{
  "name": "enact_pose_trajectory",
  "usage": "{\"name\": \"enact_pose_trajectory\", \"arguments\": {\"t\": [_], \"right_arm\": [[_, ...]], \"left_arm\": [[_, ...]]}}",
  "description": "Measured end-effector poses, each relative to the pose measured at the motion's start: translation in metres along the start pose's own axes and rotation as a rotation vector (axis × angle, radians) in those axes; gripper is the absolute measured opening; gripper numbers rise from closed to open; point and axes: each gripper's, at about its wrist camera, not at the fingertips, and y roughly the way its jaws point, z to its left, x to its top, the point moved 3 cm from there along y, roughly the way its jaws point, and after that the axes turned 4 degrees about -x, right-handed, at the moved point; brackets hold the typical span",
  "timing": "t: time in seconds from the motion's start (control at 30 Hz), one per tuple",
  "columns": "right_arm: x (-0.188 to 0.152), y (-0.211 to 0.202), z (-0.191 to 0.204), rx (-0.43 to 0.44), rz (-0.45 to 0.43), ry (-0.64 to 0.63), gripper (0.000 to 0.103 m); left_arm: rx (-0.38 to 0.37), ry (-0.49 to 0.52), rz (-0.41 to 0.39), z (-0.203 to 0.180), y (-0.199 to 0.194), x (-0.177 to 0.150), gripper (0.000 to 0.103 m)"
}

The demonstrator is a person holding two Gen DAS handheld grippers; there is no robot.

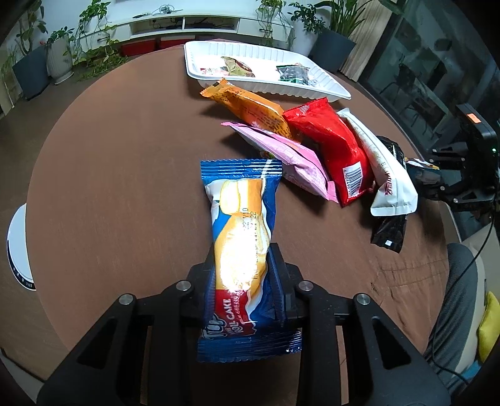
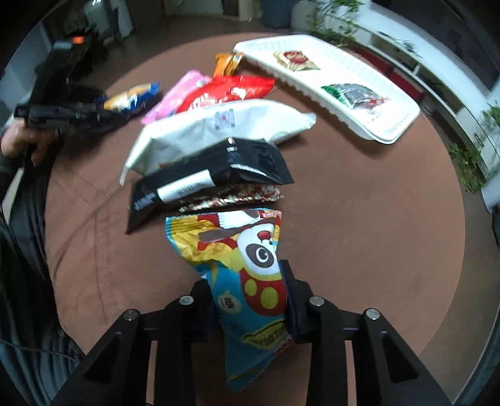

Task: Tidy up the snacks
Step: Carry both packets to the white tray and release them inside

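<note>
In the left wrist view my left gripper is shut on a blue roll cake packet, held lengthwise above the brown round table. The right wrist view has my right gripper shut on a colourful cartoon snack bag, pinched at its middle. Beyond it lie a black pouch, a white pouch, a red bag, a pink packet and an orange packet in a loose pile. A white tray at the far side holds a few packets.
A patterned packet lies under the black pouch. A person's hand holds the left tool at the table's left edge. Potted plants and a low white cabinet stand behind the table. A white round device sits off the left edge.
</note>
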Motion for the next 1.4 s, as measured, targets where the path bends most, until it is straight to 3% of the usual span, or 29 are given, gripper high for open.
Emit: {"name": "enact_pose_trajectory", "arguments": {"t": [0.2,0.53,0.93,1.17,1.4], "right_arm": [[-0.004,-0.024,0.007,0.012,-0.111,0.131,0.035],[0.003,-0.073,0.028,0.134,-0.342,0.362,0.035],[0.004,-0.079,0.003,0.194,-0.455,0.627,0.035],[0.014,-0.087,-0.035,0.181,-0.489,0.797,0.035],[0.078,-0.107,-0.069,0.173,-0.563,0.812,0.035]], "left_arm": [[-0.051,-0.024,-0.018,-0.003,-0.008,-0.006,0.026],[-0.166,-0.086,-0.096,-0.009,-0.034,0.005,0.026],[-0.252,-0.157,-0.185,0.001,-0.064,0.036,0.026],[-0.247,-0.115,-0.261,-0.001,-0.086,0.102,0.026],[-0.214,-0.078,-0.285,0.001,-0.089,0.185,0.026]]}}
